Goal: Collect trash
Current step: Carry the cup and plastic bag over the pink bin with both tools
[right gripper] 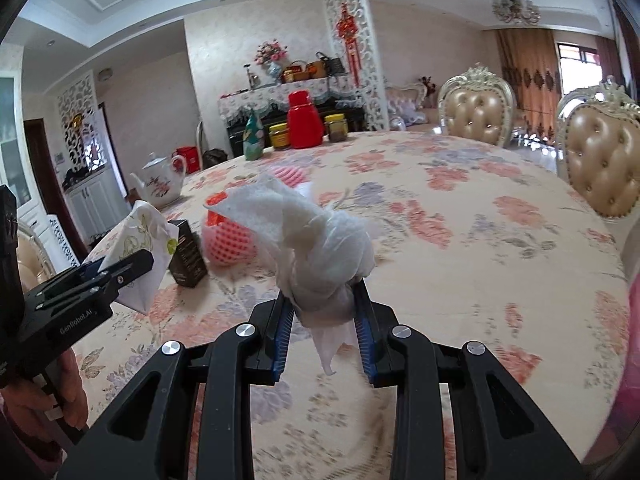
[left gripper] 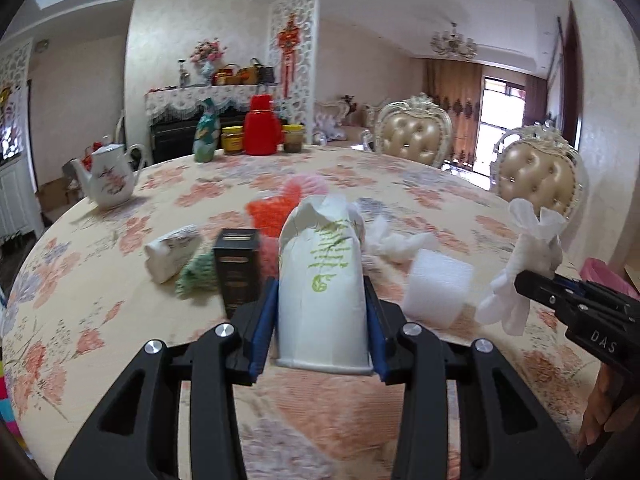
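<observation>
1. At the far left of the left wrist view, a white floral teapot (left gripper: 109, 181) stood on the floral-clothed tabletop (left gripper: 400, 184).
2. Nearer, a small wrapped tissue pack (left gripper: 171, 251) lay beside a green mesh scrap (left gripper: 199, 276) and an upright dark box (left gripper: 236, 266).
3. In the middle, the left hand-held gripper (left gripper: 322, 312) was clenched on a crushed white paper cup (left gripper: 322, 280) with green print, held clear above the cloth; orange foam netting (left gripper: 272, 216) lay behind it.
4. Right of the cup, loose white tissue (left gripper: 394, 242) and a white foam block (left gripper: 438, 284) rested on the tabletop.
5. At the right edge, the right hand-held gripper (left gripper: 532, 276) gripped a crumpled tissue wad (left gripper: 524, 252), lifted off the cloth.
6. In the right wrist view, the left hand-held gripper (right gripper: 132, 266) appeared at the left with the paper cup (right gripper: 138, 240). The right hand-held gripper (right gripper: 324, 308) sat in the centre, pinched on the tissue wad (right gripper: 320, 240).
7. Far back, a red flask (right gripper: 305, 120) stood between two jars.
</observation>
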`<state>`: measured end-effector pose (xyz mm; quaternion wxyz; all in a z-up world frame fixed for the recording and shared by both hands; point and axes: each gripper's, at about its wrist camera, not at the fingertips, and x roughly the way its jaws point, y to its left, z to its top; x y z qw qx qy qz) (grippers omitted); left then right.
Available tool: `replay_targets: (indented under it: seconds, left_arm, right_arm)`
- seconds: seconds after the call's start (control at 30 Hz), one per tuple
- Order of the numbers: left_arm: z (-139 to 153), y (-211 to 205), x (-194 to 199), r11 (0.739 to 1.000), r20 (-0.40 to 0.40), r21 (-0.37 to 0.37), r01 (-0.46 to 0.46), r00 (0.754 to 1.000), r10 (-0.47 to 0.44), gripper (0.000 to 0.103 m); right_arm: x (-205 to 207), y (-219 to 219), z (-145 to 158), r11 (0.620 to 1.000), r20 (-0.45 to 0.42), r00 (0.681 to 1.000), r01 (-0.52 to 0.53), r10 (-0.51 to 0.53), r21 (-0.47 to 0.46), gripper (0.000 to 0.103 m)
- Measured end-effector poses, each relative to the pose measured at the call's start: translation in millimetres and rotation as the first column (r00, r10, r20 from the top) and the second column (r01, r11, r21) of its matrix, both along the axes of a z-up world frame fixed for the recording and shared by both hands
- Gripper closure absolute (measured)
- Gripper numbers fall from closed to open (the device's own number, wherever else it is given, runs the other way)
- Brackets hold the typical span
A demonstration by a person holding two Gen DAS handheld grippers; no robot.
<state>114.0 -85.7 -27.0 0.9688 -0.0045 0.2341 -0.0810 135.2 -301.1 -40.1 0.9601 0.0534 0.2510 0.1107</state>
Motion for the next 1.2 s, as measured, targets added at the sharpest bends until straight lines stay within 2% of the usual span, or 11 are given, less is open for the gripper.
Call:
replay_targets:
  seconds: [0.47, 0.77, 0.97, 1.17, 1.2]
  left_arm:
    - [3, -82, -4, 0.983, 0.014, 0.024, 0.18, 0.984, -0.18, 0.063]
    - [1, -155, -3, 0.943, 0.014, 0.053, 0.327, 0.944, -0.328, 0.063]
    - [3, -215, -3, 0.893, 0.019, 0.055, 0.446, 0.894, -0.448, 0.062]
    - [4, -278, -2, 0.821, 0.011, 0.042, 0.569, 0.821, -0.57, 0.062]
    - [3, -292, -3, 0.803, 0.006, 0.037, 0.595, 0.803, -0.596, 0.062]
  right_arm:
    - [-27, -71, -7, 0.988, 0.001, 0.988, 0.156, -0.156, 0.015, 0.074]
    - [-52, -129, -11, 0.953, 0.011, 0.953, 0.304, -0.304, 0.005, 0.074]
    - [-72, -172, -10, 0.912, 0.019, 0.912, 0.41, -0.41, 0.001, 0.074]
    - [-97, -227, -13, 0.843, 0.016, 0.843, 0.538, -0.538, -0.012, 0.074]
    - [-101, -238, -14, 0.828, 0.014, 0.828, 0.561, -0.561, -0.018, 0.074]
